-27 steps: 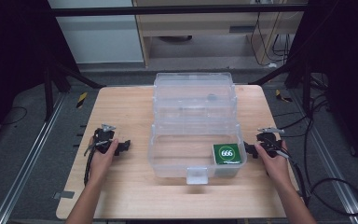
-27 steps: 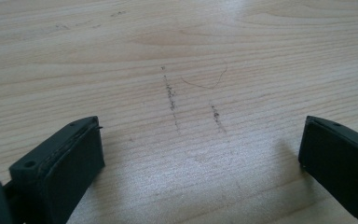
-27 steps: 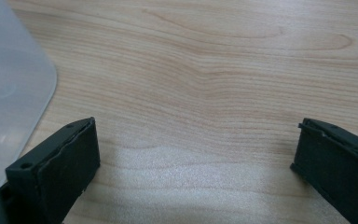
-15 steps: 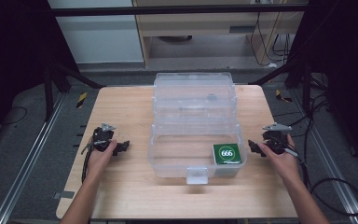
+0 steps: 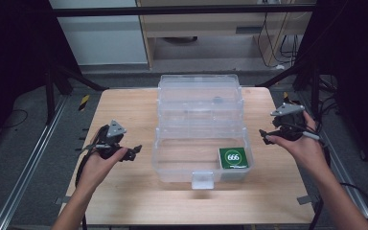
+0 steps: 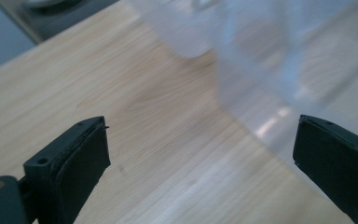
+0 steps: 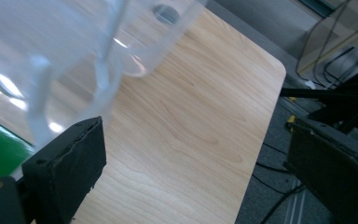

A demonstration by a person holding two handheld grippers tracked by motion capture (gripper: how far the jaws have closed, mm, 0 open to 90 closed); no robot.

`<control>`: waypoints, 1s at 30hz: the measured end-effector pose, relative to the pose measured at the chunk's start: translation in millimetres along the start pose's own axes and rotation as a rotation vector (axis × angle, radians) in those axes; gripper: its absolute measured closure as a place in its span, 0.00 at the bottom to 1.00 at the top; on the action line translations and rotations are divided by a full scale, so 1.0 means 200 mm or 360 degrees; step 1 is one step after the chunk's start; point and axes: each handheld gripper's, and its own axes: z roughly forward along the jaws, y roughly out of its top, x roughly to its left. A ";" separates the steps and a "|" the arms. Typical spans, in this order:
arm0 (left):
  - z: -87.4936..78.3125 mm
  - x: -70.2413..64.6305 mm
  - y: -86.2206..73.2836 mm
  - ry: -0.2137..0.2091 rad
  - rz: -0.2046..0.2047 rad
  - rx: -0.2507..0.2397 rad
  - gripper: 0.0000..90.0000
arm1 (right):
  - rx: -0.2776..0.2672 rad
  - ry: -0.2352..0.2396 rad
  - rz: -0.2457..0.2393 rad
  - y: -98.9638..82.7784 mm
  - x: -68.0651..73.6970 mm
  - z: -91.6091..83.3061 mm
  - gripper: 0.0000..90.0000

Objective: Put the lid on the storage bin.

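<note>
Box (image 5: 199, 129): a see-through plastic box with its lid tipped back. It sits in the middle of the wooden surface (image 5: 129, 201), between the two hands.

Card (image 5: 233, 158): a small green pack with white marks on top. It lies flat inside the box, in the near right corner.

Latch (image 5: 202, 180): a little clear tab on the front wall of the box, facing the person.

Left gripper (image 5: 133, 152): it is to the left of the box, near it but not touching. A hand (image 5: 101, 163) holds it low over the surface. It points toward the box.

Left fingers (image 6: 77, 158): spread wide apart. Bare wood shows between them, and a corner of the box blurs past the right one. They hold nothing.

Right gripper (image 5: 266, 136): it is to the right of the box, near its right wall but apart from it. In the high view it sits a bit farther up the surface than the left one.

Right fingers (image 7: 70, 163): spread wide apart too. Wood and the rounded edge of the surface show between them. The clear box and a bit of green show at the left. They hold nothing.

Floor (image 5: 33, 143): grey, with cables by the right side of the surface.
</note>
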 end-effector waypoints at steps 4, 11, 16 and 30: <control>-0.09 -0.12 0.16 -0.0087 0.0150 -0.0076 0.04 | 0.0013 0.0068 -0.0043 0.12 0.00 -0.07 0.06; -0.08 -0.21 0.28 -0.0185 0.0238 -0.0068 0.03 | -0.0017 0.0115 -0.0256 0.30 0.05 -0.14 0.12; -0.05 -0.26 0.34 -0.0232 0.0312 -0.0027 0.03 | -0.0037 0.0200 -0.0379 0.43 0.08 -0.14 0.20; 0.03 -0.35 0.42 -0.0490 0.0410 0.0037 0.04 | -0.0058 0.0357 -0.0645 0.66 0.20 -0.01 0.30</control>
